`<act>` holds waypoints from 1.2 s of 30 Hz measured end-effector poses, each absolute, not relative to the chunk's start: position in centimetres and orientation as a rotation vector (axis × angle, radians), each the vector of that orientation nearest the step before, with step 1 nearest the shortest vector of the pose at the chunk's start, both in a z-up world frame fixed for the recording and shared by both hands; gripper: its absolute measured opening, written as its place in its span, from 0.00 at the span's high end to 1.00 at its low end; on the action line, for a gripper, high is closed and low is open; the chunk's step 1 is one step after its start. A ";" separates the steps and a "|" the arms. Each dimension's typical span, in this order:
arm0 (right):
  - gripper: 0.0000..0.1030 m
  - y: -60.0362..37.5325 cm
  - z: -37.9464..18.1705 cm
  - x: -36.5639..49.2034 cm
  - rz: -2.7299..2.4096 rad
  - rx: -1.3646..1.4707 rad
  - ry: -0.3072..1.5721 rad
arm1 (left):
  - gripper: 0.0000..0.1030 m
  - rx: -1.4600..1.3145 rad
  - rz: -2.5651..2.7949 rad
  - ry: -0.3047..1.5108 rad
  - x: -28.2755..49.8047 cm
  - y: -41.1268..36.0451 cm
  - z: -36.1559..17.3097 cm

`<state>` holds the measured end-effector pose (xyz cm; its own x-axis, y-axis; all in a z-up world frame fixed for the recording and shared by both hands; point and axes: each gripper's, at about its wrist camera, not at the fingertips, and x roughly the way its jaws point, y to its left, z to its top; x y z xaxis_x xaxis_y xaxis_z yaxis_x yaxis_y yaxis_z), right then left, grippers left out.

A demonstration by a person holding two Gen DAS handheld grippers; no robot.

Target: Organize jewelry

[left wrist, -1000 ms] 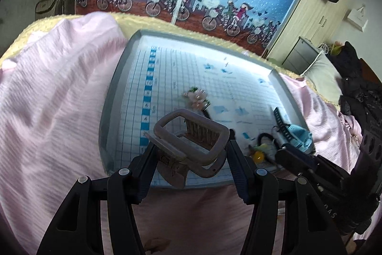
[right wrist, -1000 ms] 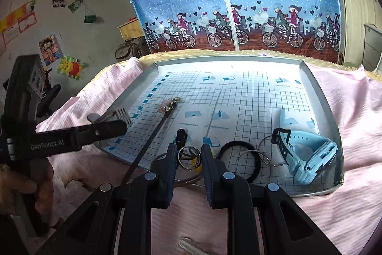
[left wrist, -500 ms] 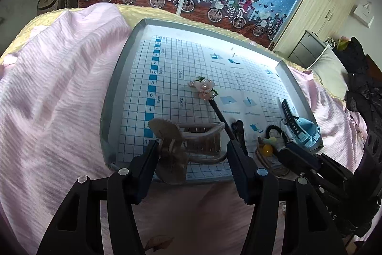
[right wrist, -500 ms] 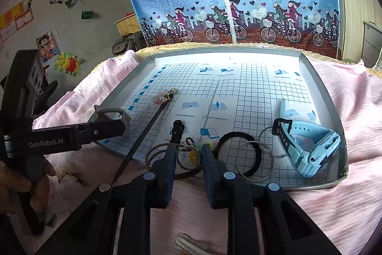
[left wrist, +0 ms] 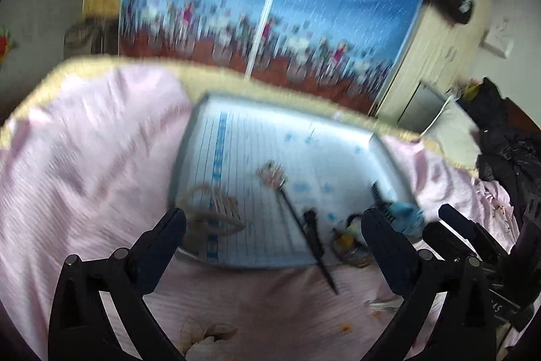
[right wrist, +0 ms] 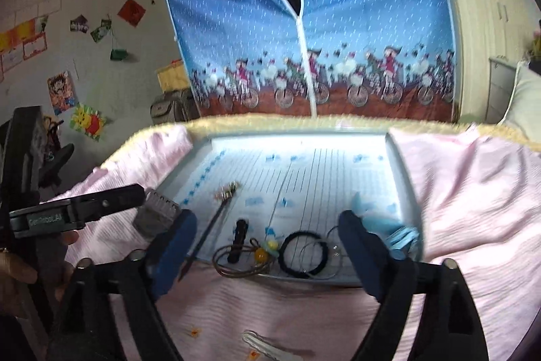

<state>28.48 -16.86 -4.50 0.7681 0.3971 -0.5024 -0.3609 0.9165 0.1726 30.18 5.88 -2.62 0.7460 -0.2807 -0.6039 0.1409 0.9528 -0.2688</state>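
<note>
1. Your left claw [left wrist: 273, 227] has let go of the beige hair clip [left wrist: 211, 208], now lying on the grid-lined tray's [left wrist: 189, 154] near-left corner.
2. Both claws gape wide and empty; your right claw [right wrist: 267, 234] hangs over the hair ties [right wrist: 302, 254].
3. "GenRobot.AI" reads on the left tool.

Smooth grey metal tray [right wrist: 402, 181] with gridded paper lining rests on ribbed pink cloth [right wrist: 473, 192].

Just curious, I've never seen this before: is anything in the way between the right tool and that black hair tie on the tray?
Nothing visible. The right tool is wide open, and the black hair tie lies on the tray just ahead, in the gap between its fingers.
</note>
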 end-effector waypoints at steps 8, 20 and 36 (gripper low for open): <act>0.00 -18.0 -0.3 24.0 0.411 0.062 0.431 | 0.01 -0.155 -0.262 0.480 24.1 5.0 2.5; 0.00 -19.1 2.5 14.7 0.351 0.004 0.272 | 0.01 -0.025 -0.225 0.418 16.4 2.9 4.0; 0.00 -21.1 0.5 5.1 0.211 -0.048 0.352 | 0.01 -0.035 -0.254 0.524 8.8 0.7 1.5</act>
